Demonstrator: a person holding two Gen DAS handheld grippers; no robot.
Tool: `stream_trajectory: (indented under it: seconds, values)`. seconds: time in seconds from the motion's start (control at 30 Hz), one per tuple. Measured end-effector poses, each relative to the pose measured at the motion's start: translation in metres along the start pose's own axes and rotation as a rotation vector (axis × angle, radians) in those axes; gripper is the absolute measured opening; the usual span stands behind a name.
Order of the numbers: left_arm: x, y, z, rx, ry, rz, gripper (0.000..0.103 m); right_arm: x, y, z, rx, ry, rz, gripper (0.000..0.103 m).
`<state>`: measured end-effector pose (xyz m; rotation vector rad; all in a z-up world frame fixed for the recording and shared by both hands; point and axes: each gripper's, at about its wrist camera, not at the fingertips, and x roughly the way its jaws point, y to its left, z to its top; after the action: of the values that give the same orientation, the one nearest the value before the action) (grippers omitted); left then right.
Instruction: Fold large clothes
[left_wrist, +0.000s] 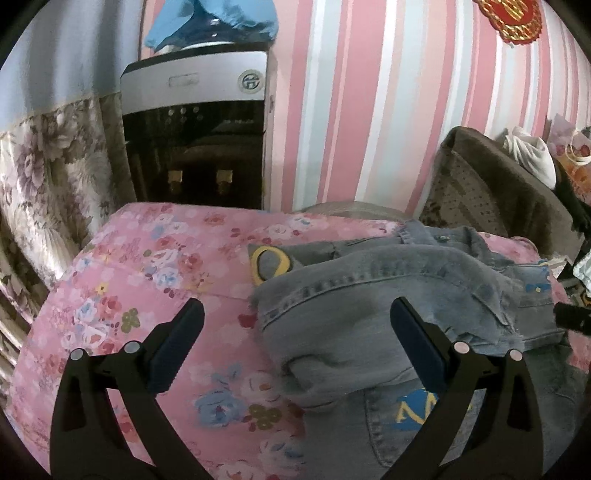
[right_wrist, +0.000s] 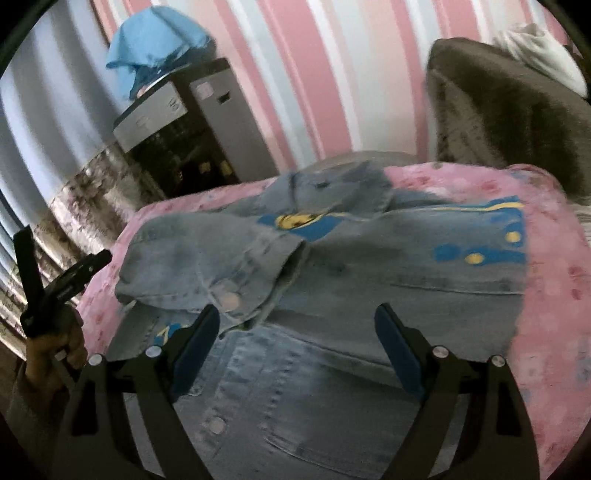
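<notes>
Denim jacket (right_wrist: 332, 280) on floral bed (left_wrist: 129, 295), sleeve folded across. My left claw (left_wrist: 295, 314) and right claw (right_wrist: 295, 321) gape, empty; I should pinch hem corners evenly.

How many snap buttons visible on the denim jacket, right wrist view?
2. One button sits on the folded sleeve cuff, just above the right hand-held gripper; the other button is on the denim jacket front, lower left. More may be hidden under folds.
</notes>
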<state>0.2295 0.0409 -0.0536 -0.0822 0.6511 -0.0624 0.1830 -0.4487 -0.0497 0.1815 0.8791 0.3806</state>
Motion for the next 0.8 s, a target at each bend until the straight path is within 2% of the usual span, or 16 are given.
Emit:
stream_trajectory:
  seconds: [0.33, 0.37, 0.4, 0.43, 0.53, 0.63, 0.73, 0.8]
  values:
    - [0.012, 0.014, -0.002, -0.005, 0.001, 0.009, 0.100, 0.063, 0.026, 0.006, 0.040, 0.063, 0.053, 0.089]
    - [0.013, 0.013, -0.002, -0.002, 0.003, 0.008, 0.100, 0.073, 0.030, 0.005, 0.042, 0.080, 0.077, 0.075]
    - [0.014, 0.012, -0.003, 0.002, 0.004, 0.007, 0.100, 0.078, 0.031, 0.005, 0.045, 0.089, 0.111, 0.039]
    - [0.016, 0.011, -0.003, 0.007, 0.005, 0.008, 0.100, 0.081, 0.032, 0.005, 0.051, 0.093, 0.143, 0.039]
    - [0.015, 0.006, -0.003, 0.022, 0.001, 0.006, 0.100, 0.058, 0.030, 0.010, 0.056, -0.014, 0.161, 0.038]
    - [0.012, 0.000, -0.001, 0.031, -0.010, -0.002, 0.100, 0.017, 0.011, 0.021, 0.084, -0.133, 0.131, 0.037]
    - [0.011, -0.012, 0.004, 0.044, -0.014, -0.027, 0.100, -0.038, -0.025, 0.034, 0.124, -0.256, 0.043, 0.037]
    - [0.013, -0.024, 0.007, 0.061, -0.011, -0.044, 0.100, -0.053, -0.047, 0.041, 0.141, -0.250, -0.010, 0.038]
